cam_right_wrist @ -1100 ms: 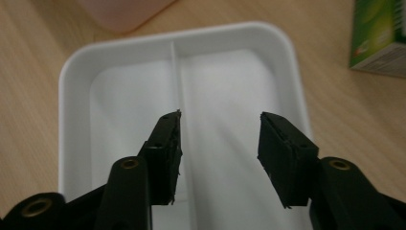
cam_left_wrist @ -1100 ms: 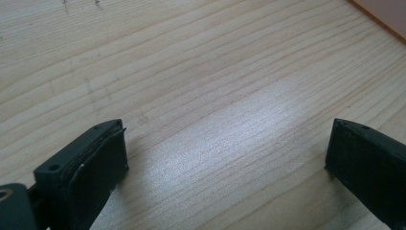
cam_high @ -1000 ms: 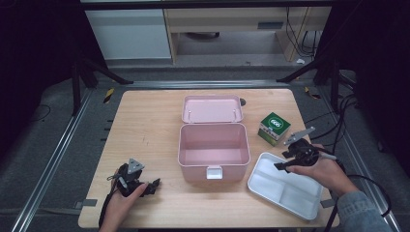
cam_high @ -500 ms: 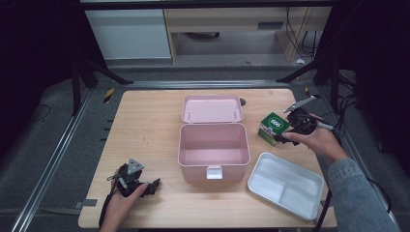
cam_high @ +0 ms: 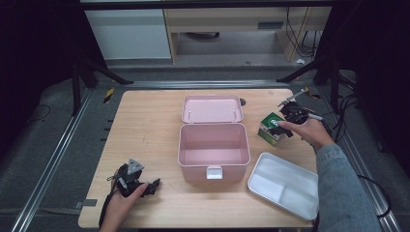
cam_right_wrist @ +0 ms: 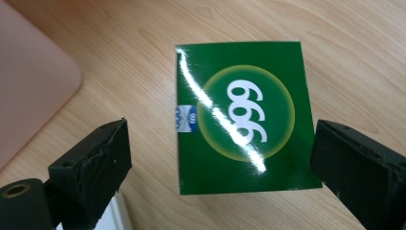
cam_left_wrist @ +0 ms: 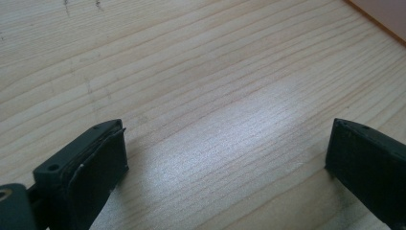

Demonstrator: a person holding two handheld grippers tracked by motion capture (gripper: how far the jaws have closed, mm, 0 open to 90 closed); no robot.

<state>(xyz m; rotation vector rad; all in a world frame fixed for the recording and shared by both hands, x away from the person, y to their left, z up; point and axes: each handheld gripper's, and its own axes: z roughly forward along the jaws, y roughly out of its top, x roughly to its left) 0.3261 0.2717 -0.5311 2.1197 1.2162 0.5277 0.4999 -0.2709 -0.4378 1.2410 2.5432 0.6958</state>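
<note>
Right tool poised wide over the green box

The right tool (cam_right_wrist: 220, 167), jaws just spread wide and gripping nothing, hovers above the green box (cam_right_wrist: 244, 117), a glossy carton marked 999 lying on the bench (cam_high: 145, 125) beside the pink case (cam_high: 214, 150). The left tool (cam_left_wrist: 225, 163) rests released on bare wood.

Stood open mid-table: pink lidded box (cam_high: 214, 151); lay near its right front corner: white divided tray (cam_high: 285, 184).

Carton (cam_high: 270, 128) right of the open case (cam_high: 214, 150) (tray (cam_high: 285, 184) nearer).
</note>
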